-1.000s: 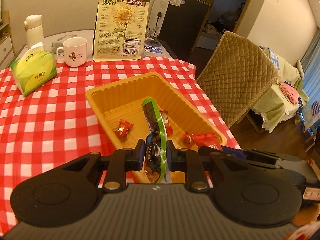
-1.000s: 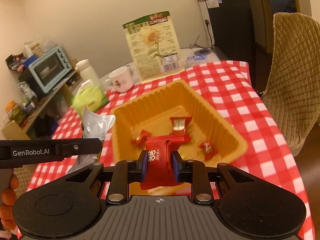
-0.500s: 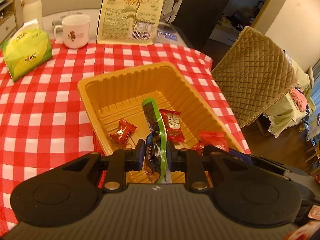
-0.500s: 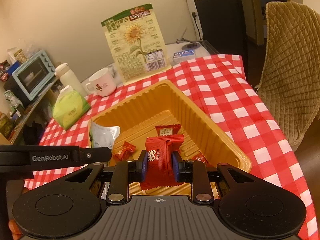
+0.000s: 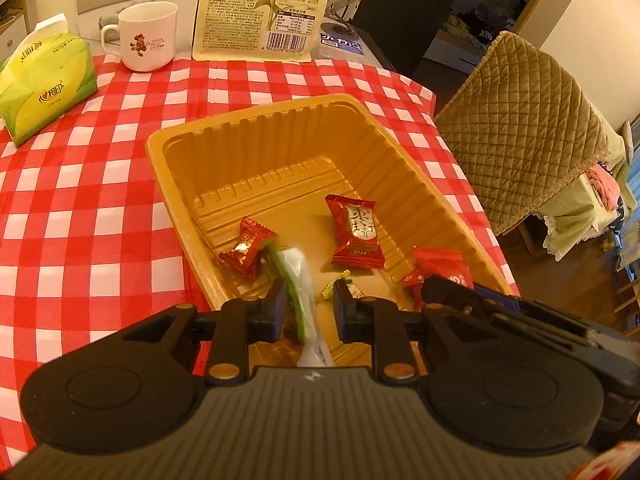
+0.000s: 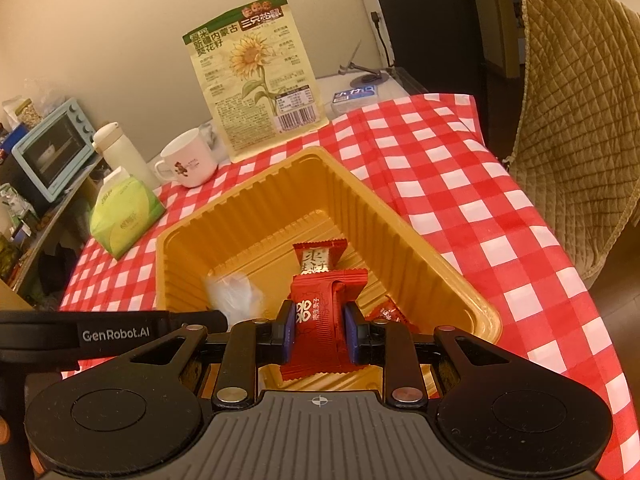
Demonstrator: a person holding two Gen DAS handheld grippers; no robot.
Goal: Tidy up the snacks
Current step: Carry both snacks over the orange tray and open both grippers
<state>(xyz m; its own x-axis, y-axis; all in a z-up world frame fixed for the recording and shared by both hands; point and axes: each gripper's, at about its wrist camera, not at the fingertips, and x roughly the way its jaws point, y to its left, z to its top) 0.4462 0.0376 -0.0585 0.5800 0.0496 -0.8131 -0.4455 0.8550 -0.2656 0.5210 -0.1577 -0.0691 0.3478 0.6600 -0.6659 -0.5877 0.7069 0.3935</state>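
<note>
Left gripper (image 5: 307, 308) tilted steeply down over the near end of the yellow tray (image 5: 256, 152), jaws drawn in close. Green-and-white packet (image 5: 298, 280) between them, leaning on the pad at picture-left, with a sliver of gap at the other pad. Packet blurred, so can't confirm a firm pinch.

Right gripper (image 6: 319, 334) angled down beside it over the same near rim, pads clamped on both sides of a red sachet (image 6: 318, 320), which stands upright above the tray floor.

Versus a second ago: both cameras lower and closer, looking deeper into the tray. Packet previously filled the left jaw gap with its dark printed face; now shows a white side and sits skewed. Red sachet unchanged in the right grip.

Tray: thin moulded plastic, ribbed walls, stepped floor, rounded corners. On its floor:
- twist-wrapped red foil candy (image 5: 246, 246)
- glossy red pillow-pack (image 5: 356, 232) with a white panel
- small yellow-green candy (image 5: 336, 282) just ahead of the left jaws

Under the tray, a red-and-white check tablecloth (image 5: 80, 220), soft and slightly creased.

Further back:
- green soft tissue pack (image 5: 44, 84)
- white ceramic mug (image 5: 146, 36)
- flat sunflower-seed bag (image 5: 260, 8), standing upright
- quilted tan chair cover (image 5: 520, 120) off to the side
- pale blue toaster oven (image 6: 52, 152) on a side shelf
</note>
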